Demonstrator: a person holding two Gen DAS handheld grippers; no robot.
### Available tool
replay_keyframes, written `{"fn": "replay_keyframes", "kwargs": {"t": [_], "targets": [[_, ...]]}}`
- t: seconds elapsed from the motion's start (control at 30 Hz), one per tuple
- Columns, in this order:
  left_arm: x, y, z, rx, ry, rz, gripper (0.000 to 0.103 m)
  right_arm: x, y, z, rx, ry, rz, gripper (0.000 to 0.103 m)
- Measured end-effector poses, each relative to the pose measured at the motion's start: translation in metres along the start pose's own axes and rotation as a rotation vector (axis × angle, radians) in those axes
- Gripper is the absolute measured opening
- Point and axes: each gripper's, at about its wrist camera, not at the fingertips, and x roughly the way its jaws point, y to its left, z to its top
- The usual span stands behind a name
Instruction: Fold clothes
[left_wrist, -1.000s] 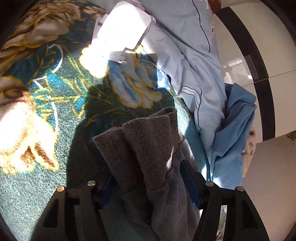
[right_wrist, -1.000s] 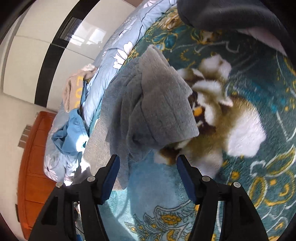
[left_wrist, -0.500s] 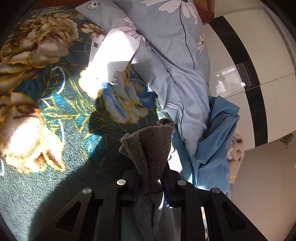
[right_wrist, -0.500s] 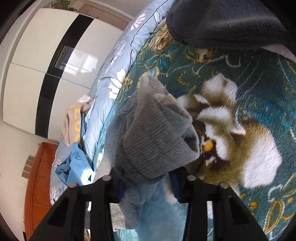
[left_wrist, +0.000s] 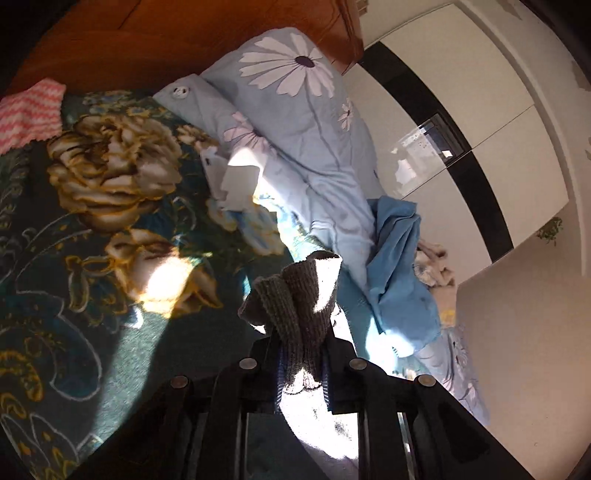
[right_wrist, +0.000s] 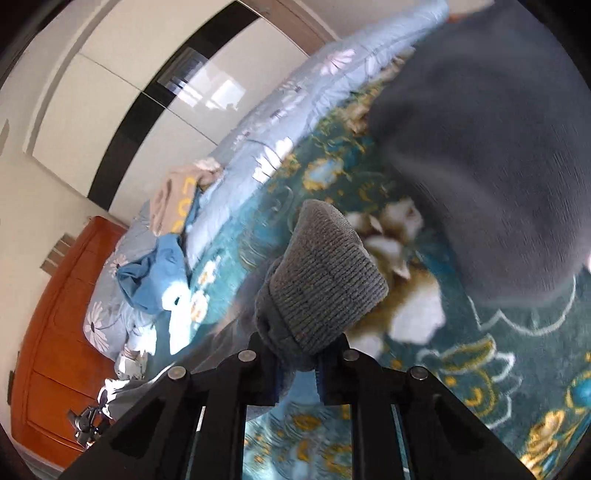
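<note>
A grey ribbed knit garment (left_wrist: 295, 295) rises in a bunch from between my left gripper's (left_wrist: 301, 354) fingers. The jaws are closing and the pads press on the knit, held above the teal flowered blanket (left_wrist: 92, 258). In the right wrist view another ribbed end of the grey garment (right_wrist: 325, 280) bulges out of my right gripper (right_wrist: 297, 354). Its jaws are closing too, with the pads squeezing the fabric. A large dark grey cloth (right_wrist: 480, 166) fills the upper right of that view, blurred.
A light blue daisy quilt (left_wrist: 295, 92) lies along the bed's edge with a crumpled blue cloth (left_wrist: 399, 266) and a beige cloth (right_wrist: 177, 199) on it. A pink-and-white knit (left_wrist: 29, 110) lies by the wooden headboard (left_wrist: 184, 37). White-and-black wardrobe doors (left_wrist: 480, 110) stand beyond.
Both grippers went from wide apart around the grey garment to clamped on it. Both rose with the fabric, and the left view now takes in the headboard.
</note>
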Motion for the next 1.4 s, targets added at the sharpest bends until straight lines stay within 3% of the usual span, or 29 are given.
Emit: {"fn": "replay_keyframes", "kwargs": {"t": [0.1,0.2,0.3,0.37,0.53,0.6,0.73,0.83,0.9,0.97,1.07,1.27,1.4], "targets": [[0.0,0.047,-0.021,-0.127,0.014,0.002,0.017,0.005,-0.023,-0.01,0.05,0.034,0.02,0.014],[-0.006,0.066,-0.034,-0.206,0.001,-0.03,0.017,0.003,-0.02,-0.009,0.029,0.031,0.024,0.014],[-0.02,0.057,-0.037,-0.172,-0.022,-0.038,0.017,-0.002,-0.016,-0.01,0.021,0.021,0.034,0.014],[-0.019,0.051,-0.034,-0.132,-0.013,0.018,0.017,0.0,-0.016,-0.011,0.021,0.024,0.028,0.014],[0.001,0.06,-0.024,-0.183,0.044,0.03,0.018,0.003,-0.018,-0.015,0.027,0.049,0.006,0.018],[0.0,0.059,-0.021,-0.188,0.055,0.015,0.024,-0.002,-0.013,-0.018,-0.001,0.053,-0.008,0.022],[-0.027,0.064,-0.009,-0.174,0.015,0.074,0.055,-0.017,-0.005,-0.024,-0.074,0.042,-0.056,0.026],[-0.059,0.062,-0.008,-0.132,-0.027,0.148,0.056,-0.033,-0.001,-0.033,-0.128,0.014,-0.118,0.033],[-0.072,0.041,-0.022,-0.02,-0.006,0.162,0.056,-0.041,0.004,-0.041,-0.156,-0.001,-0.13,0.035],[-0.07,0.01,-0.051,0.101,0.062,0.101,0.058,-0.046,0.01,-0.049,-0.179,-0.009,-0.121,0.035],[-0.041,-0.042,-0.112,0.268,0.265,-0.072,0.06,-0.038,0.028,-0.062,-0.215,0.021,-0.065,0.035],[0.005,-0.132,-0.236,0.684,0.568,-0.201,0.06,-0.022,0.051,-0.086,-0.281,0.089,-0.014,0.035],[0.022,-0.154,-0.276,0.768,0.671,-0.225,0.06,-0.013,0.077,-0.111,-0.445,0.153,0.008,0.045]]}}
